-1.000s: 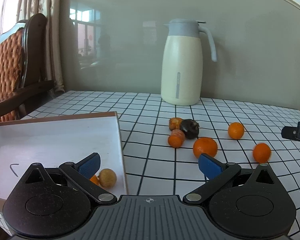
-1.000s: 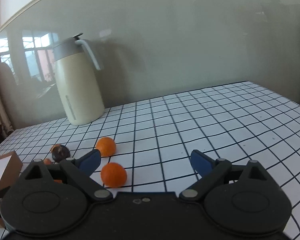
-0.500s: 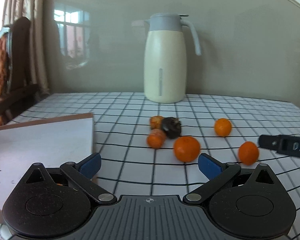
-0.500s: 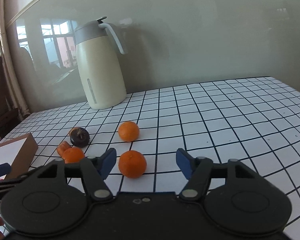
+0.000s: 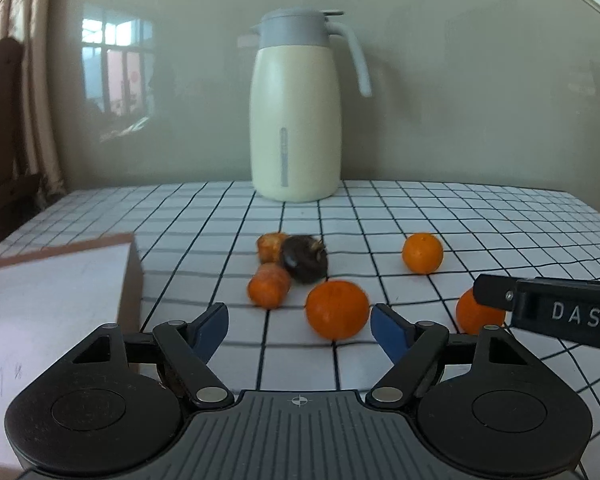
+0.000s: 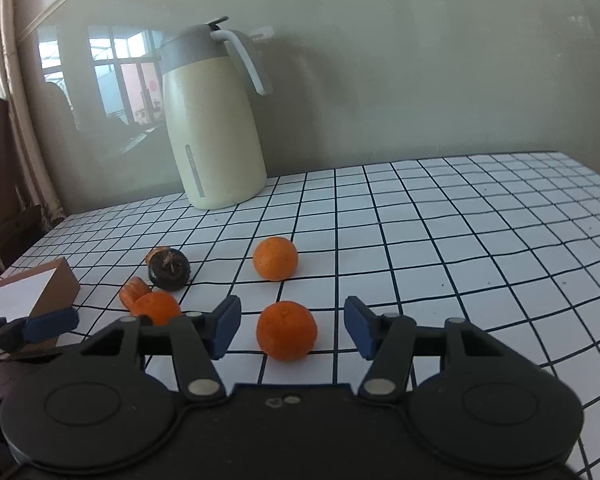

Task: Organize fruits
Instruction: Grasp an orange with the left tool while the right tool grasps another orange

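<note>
We see the box (image 5: 60, 280) at far left, its contents hidden from here. Most fruit is loose on the bench (image 6: 420, 240): small orange pieces and a dark fruit (image 5: 304, 258), then three oranges. Left gripper (image 5: 299, 330), jaws spread, faces one orange (image 5: 337, 309); right gripper (image 6: 292, 326), jaws spread, frames another orange (image 6: 286, 330). Plenty left, we reckon.

The jug (image 5: 296, 120) looks like smooth, shiny plastic. The oranges (image 6: 286, 330) have bumpy skin. The box (image 5: 56, 300) is brown cardboard, white inside.
</note>
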The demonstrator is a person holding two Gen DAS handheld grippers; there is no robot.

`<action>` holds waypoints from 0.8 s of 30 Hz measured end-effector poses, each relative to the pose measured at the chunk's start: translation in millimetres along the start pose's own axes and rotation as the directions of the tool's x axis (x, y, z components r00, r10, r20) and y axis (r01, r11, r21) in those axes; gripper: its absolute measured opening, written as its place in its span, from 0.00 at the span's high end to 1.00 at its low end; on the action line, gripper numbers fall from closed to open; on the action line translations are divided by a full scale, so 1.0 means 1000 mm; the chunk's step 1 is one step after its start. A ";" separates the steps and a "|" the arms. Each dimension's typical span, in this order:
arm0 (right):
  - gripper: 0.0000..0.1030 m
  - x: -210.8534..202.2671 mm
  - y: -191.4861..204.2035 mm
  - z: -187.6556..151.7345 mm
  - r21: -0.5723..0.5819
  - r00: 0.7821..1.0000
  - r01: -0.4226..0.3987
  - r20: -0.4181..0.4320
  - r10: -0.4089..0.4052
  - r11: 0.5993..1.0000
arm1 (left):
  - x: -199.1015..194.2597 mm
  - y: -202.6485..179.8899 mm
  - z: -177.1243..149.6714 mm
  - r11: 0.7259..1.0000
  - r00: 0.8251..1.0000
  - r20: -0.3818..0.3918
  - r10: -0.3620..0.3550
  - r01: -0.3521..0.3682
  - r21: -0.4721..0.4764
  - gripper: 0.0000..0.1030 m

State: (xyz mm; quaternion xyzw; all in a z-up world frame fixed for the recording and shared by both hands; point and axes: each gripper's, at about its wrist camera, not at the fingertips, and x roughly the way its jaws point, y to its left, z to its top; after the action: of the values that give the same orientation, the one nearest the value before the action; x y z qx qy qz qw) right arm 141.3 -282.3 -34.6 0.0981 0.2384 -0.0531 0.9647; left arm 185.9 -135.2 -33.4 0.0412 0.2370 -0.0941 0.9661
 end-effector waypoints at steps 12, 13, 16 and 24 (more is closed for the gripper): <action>0.56 0.017 0.002 0.001 0.037 0.999 0.009 -0.035 -0.008 0.999 | 0.025 -0.015 0.002 0.999 0.998 -0.038 -0.041 0.041 0.010 0.29; 0.56 0.018 0.000 0.001 0.049 0.999 0.013 -0.037 -0.011 0.999 | 0.026 -0.015 0.003 0.999 0.998 -0.040 -0.045 0.046 0.008 0.31; 0.59 0.020 -0.002 0.001 0.060 0.999 0.021 -0.044 -0.018 0.998 | 0.033 -0.016 0.005 0.998 0.996 -0.066 -0.057 0.057 -0.006 0.47; 0.65 0.026 0.004 -0.005 0.053 0.997 0.024 -0.071 -0.020 0.998 | 0.041 -0.012 0.004 0.997 0.991 -0.116 -0.070 0.064 -0.051 0.57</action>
State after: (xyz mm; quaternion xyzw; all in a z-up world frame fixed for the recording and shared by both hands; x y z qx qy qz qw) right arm 162.5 -279.3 -50.1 0.1230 0.2716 -0.0666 0.9522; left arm 221.2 -153.7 -49.3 0.0157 0.2969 -0.1184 0.9474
